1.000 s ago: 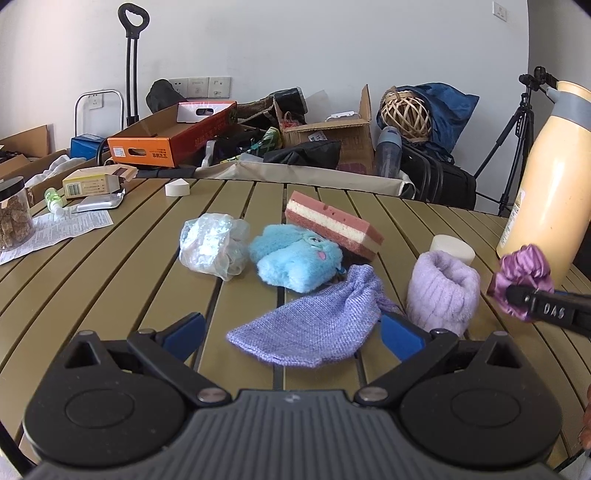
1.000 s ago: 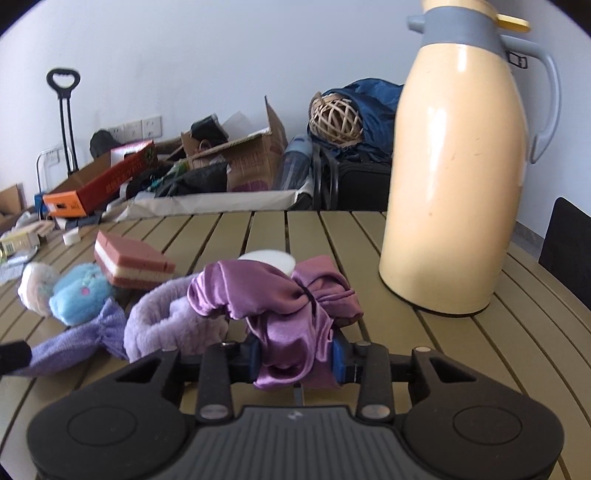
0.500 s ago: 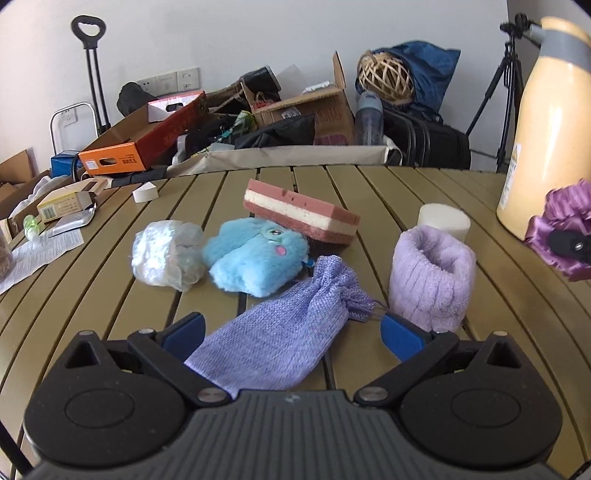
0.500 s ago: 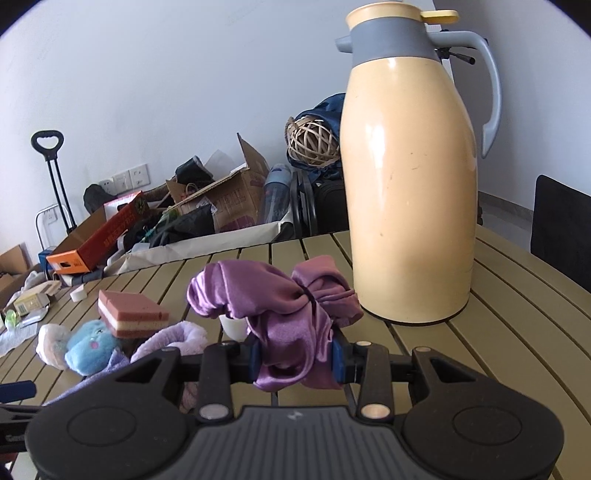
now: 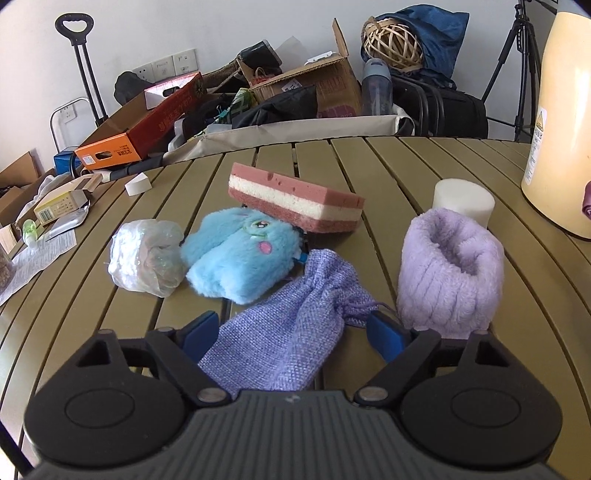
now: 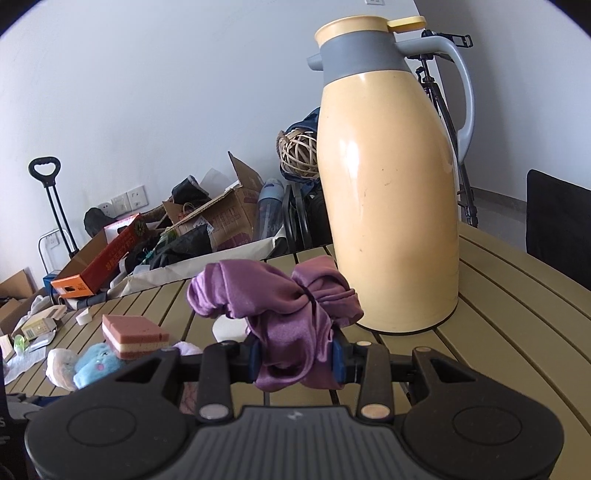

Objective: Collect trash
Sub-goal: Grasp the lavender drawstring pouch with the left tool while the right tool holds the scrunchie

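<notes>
My left gripper (image 5: 291, 330) is open, its blue pads on either side of a lilac burlap pouch (image 5: 284, 339) lying on the slatted table (image 5: 424, 166). Just beyond lie a crumpled clear plastic wad (image 5: 146, 253), a blue fluffy toy (image 5: 240, 254), a pink-and-white sponge (image 5: 295, 197), a lilac fuzzy cuff (image 5: 448, 271) and a white foam cylinder (image 5: 463, 199). My right gripper (image 6: 295, 360) is shut on a purple satin scrunchie (image 6: 280, 310) and holds it above the table, in front of a tall cream thermos jug (image 6: 391, 206).
Papers and small boxes (image 5: 55, 206) lie at the table's left edge. Behind the table stand open cardboard boxes (image 5: 306, 85), an orange box (image 5: 122, 144), bags, a trolley handle (image 5: 74, 26) and a tripod (image 5: 517, 62). A black chair (image 6: 557, 229) stands at the right.
My left gripper moved forward over the pouch, which now sits between its pads. My right gripper lifted the scrunchie higher and swung it to the right, out of the left view.
</notes>
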The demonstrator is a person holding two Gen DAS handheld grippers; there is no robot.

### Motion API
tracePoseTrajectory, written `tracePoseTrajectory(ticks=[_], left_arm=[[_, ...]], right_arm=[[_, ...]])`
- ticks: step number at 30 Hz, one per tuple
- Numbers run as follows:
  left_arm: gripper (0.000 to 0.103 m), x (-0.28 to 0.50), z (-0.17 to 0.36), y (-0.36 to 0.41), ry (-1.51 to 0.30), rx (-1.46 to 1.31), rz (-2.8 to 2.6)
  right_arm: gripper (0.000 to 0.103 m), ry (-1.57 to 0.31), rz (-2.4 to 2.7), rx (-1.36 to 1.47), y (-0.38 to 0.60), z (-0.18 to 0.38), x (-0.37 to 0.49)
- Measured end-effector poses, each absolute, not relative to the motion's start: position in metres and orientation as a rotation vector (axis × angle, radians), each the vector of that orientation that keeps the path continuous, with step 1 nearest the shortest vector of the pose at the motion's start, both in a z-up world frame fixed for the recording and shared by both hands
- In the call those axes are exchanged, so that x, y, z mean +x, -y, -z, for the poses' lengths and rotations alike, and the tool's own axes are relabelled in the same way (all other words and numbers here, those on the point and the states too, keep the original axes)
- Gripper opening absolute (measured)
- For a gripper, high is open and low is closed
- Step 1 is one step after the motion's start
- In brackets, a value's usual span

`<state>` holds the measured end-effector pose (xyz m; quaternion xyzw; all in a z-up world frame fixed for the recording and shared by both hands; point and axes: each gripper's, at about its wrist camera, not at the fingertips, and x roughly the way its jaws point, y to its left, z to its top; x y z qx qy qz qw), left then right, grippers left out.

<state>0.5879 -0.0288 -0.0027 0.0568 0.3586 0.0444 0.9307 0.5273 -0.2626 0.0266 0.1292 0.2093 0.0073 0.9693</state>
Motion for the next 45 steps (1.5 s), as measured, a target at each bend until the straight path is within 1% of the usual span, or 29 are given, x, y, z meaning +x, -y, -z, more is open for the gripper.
tracePoseTrajectory(ticks=[1,3,5,6,7,8,10,11,13,14,15,18,24,30,45], left_arm=[[0.084,0.588,0.003,0.029,-0.737,0.11,-0.091],[0.074,0.59,0.004,0.028,-0.749,0.095,-0.089],[0.07,0.59,0.004,0.026,-0.75,0.076,-0.083],[0.064,0.59,0.003,0.025,-0.749,0.067,-0.082],[0.06,0.59,0.003,0.024,-0.75,0.057,-0.081],[0.053,0.59,0.002,0.022,-0.752,0.044,-0.078],[0.046,0.589,0.001,0.02,-0.754,0.019,-0.069],[0.04,0.589,0.0,0.019,-0.756,0.015,-0.069],[0.037,0.587,-0.001,0.019,-0.76,0.008,-0.084],[0.032,0.587,-0.002,0.018,-0.763,0.003,-0.091],[0.024,0.586,-0.002,0.017,-0.765,-0.002,-0.094],[0.017,0.582,-0.006,0.015,-0.762,-0.023,-0.085],[0.01,0.568,-0.013,0.015,-0.737,-0.014,-0.082],[0.006,0.546,-0.026,0.018,-0.693,0.006,-0.069],[0.006,0.485,-0.057,0.016,-0.627,0.019,-0.055]], right_arm=[[0.035,-0.421,-0.016,0.265,0.263,-0.027,0.527],[0.035,-0.416,-0.018,0.269,0.264,-0.028,0.524],[0.035,-0.411,-0.019,0.274,0.266,-0.029,0.522],[0.035,-0.409,-0.02,0.276,0.266,-0.029,0.521],[0.035,-0.407,-0.02,0.278,0.268,-0.029,0.52],[0.035,-0.404,-0.019,0.281,0.269,-0.029,0.519],[0.035,-0.401,-0.018,0.285,0.271,-0.03,0.517],[0.035,-0.4,-0.018,0.286,0.272,-0.03,0.516],[0.035,-0.398,-0.018,0.29,0.274,-0.03,0.514],[0.035,-0.396,-0.017,0.293,0.275,-0.031,0.513],[0.035,-0.395,-0.016,0.296,0.275,-0.031,0.512],[0.035,-0.391,-0.015,0.302,0.278,-0.033,0.51],[0.035,-0.385,-0.022,0.314,0.282,-0.033,0.507],[0.035,-0.378,-0.041,0.314,0.283,-0.033,0.503],[0.035,-0.391,-0.135,0.295,0.265,-0.033,0.474]])
